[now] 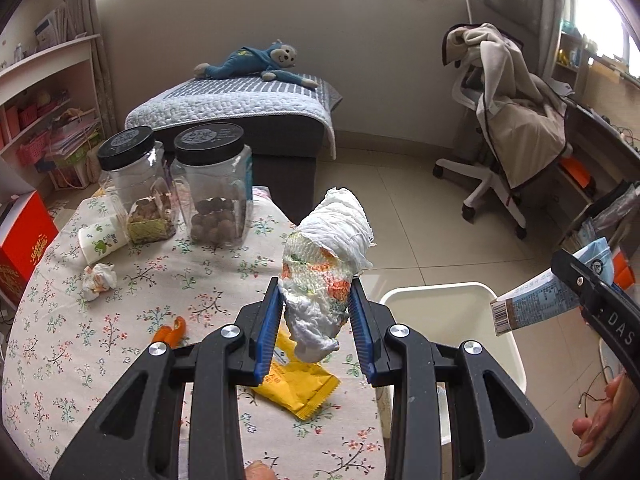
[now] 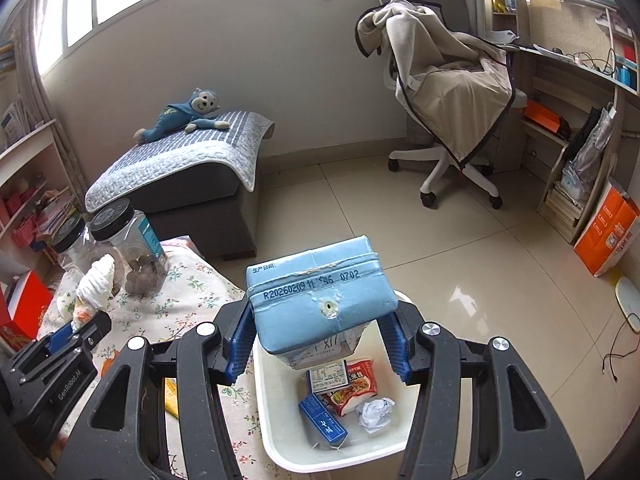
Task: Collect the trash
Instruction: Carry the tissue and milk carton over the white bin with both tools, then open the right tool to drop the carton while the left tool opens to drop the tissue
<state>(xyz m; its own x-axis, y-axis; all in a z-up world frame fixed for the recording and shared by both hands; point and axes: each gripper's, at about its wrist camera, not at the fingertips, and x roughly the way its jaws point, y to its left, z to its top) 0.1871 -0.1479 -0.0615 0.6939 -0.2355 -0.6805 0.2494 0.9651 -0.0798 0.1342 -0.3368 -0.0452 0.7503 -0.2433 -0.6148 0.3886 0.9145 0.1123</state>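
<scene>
Through the left wrist camera, I saw my left hand-held gripper (image 1: 316, 316) clamped on a crumpled wad of tissue (image 1: 326, 276), held above the table (image 1: 60, 352) edge. A yellow wrapper (image 1: 300, 388), a small paper ball (image 1: 98, 280) and a tipped paper cup (image 1: 100, 240) lay on the flowered cloth, near two jars (image 1: 212, 184).

Through the right wrist camera, my right hand-held gripper (image 2: 320, 336) squeezed a blue carton (image 2: 320, 300) directly over the white bin (image 2: 272, 408), which held a noodle packet (image 2: 352, 388), a small blue box (image 2: 322, 420) and crumpled paper (image 2: 374, 414).

left wrist view looks close over table (image 1: 132, 292), right wrist view down into bin (image 2: 276, 436), both facing bed (image 1: 240, 104)
</scene>
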